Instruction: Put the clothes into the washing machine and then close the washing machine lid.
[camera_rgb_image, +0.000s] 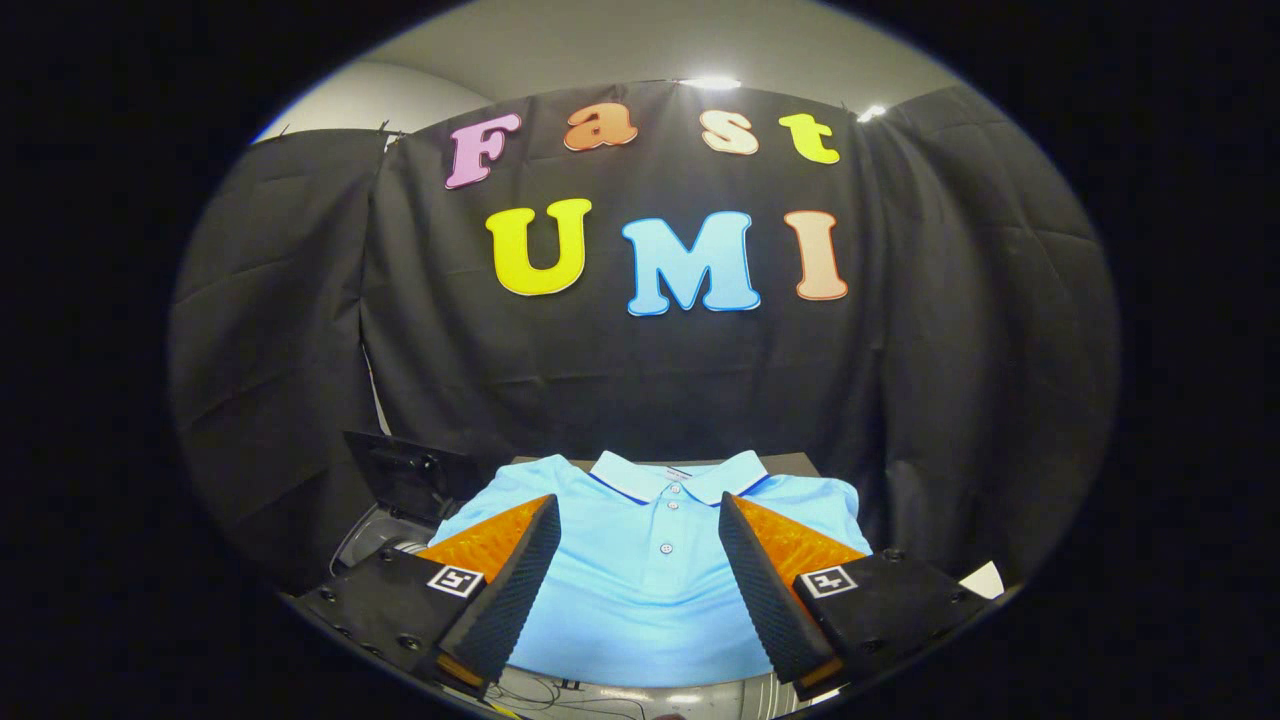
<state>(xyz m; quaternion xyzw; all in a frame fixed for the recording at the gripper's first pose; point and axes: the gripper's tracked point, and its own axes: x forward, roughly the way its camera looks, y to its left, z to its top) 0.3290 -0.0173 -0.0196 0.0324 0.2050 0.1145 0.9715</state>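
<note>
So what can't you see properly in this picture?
- Gripper view: the folded light-blue polo shirt's sleeves and sides, covered by the open tongs' black ribbed fingers.
- The dark washing machine beside the shirt: mostly behind one finger, too dark to see inside.
- What the shirt lies on: hidden underneath it.

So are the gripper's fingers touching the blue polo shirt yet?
Cannot tell. In the gripper view the open gripper frames the polo shirt; any height gap is unreadable.

Shirt (645, 590) lies ahead between the hand-held gripper (638, 570) fingers, washing machine (400, 500) left.
</note>
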